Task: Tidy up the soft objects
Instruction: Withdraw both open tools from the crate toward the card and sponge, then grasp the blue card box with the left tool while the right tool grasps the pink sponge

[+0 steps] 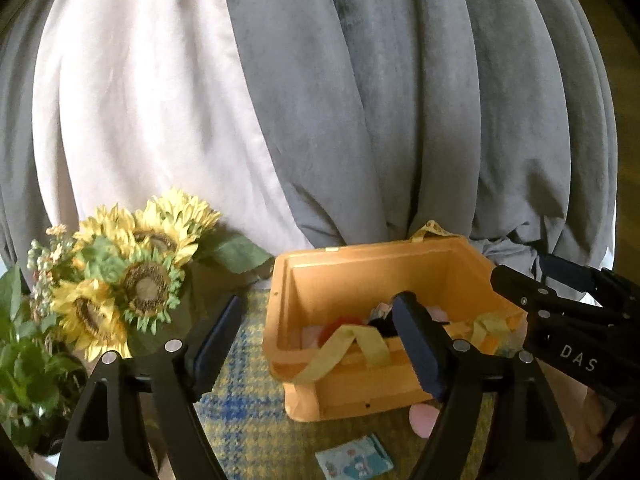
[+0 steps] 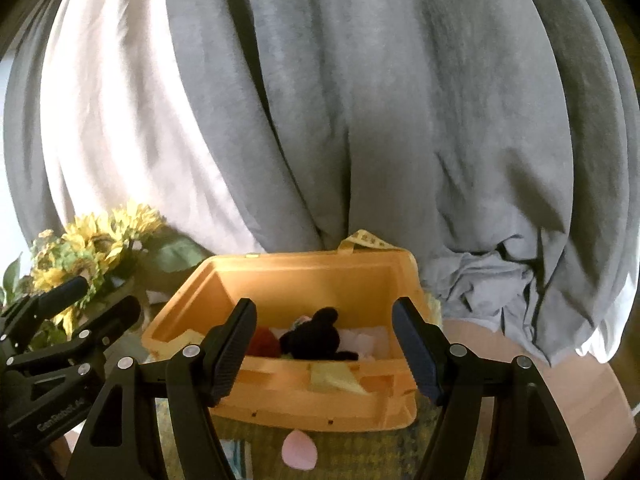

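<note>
An orange storage bin [image 2: 304, 396] with pale yellow strap handles [image 1: 352, 344] stands on a yellow-and-blue checked cloth [image 1: 244, 412] covering the counter, just in front of long grey and white curtains [image 1: 360, 100]. Inside it lie the soft objects already gathered: a black plush toy [image 2: 316, 336] in the middle, a dark red soft piece [image 2: 264, 340] touching its left side, and some white and pale pink fabric around them. A pink soft piece [image 2: 299, 449] lies outside on the cloth, just in front of the bin's near wall, and a small printed packet [image 1: 354, 458] lies near it, further to the left.

The left gripper [image 1: 320, 344] hangs above the bin's near left corner with its jaws wide and nothing between them. The right gripper [image 2: 326, 352] faces the bin's near wall, jaws likewise wide and empty.

The pink piece looks light and limp; it will likely fold and sag when lifted, so a pinch across its middle or a bunched edge should hold better than a grip at the tip. The plush toy should squash under the jaws and spring back, with no risk of breakage. A vase of artificial sunflowers [image 1: 136, 276] stands just left of the bin and could tip if the left gripper swings wide.
</note>
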`<control>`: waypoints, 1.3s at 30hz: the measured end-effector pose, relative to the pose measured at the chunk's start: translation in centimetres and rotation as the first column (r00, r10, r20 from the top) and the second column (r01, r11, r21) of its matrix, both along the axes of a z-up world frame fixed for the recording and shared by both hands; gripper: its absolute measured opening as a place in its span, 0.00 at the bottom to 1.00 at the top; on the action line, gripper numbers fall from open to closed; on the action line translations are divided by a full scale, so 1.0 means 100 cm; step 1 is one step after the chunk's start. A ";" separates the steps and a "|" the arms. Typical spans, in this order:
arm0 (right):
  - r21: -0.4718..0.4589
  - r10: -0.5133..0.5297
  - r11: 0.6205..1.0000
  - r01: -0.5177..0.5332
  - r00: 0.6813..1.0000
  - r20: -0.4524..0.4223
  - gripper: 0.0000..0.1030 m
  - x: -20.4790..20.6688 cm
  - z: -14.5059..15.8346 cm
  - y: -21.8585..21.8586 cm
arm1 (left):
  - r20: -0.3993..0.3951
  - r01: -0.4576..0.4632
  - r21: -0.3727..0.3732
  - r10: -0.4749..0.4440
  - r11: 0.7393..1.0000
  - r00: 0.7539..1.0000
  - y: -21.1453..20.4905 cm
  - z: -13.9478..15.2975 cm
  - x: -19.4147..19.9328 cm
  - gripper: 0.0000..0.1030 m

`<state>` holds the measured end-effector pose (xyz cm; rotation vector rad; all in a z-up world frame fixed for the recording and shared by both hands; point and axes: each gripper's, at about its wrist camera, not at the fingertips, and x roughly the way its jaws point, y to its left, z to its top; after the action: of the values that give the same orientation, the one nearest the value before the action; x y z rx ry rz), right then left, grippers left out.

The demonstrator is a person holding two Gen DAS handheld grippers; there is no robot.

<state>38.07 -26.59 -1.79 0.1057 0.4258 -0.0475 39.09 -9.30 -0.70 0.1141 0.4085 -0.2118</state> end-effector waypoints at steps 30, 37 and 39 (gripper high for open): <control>-0.006 0.114 0.993 -0.118 0.971 -0.210 0.68 -0.011 -0.072 -0.001 | -0.294 -0.042 0.025 0.048 0.999 0.955 -0.013 -0.098 -0.019 0.82; -0.007 0.139 0.989 -0.145 0.958 -0.251 0.68 -0.006 -0.082 0.003 | -0.330 -0.056 0.022 0.060 0.998 0.942 -0.015 -0.117 -0.017 0.85; -0.003 0.149 0.988 -0.155 0.953 -0.264 0.68 -0.004 -0.088 0.004 | -0.340 -0.054 0.026 0.060 0.998 0.938 -0.016 -0.121 -0.016 0.86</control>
<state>37.70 -26.20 -10.55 0.0427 0.6985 0.0863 37.51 -10.94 -12.85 0.0817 0.7589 -0.1709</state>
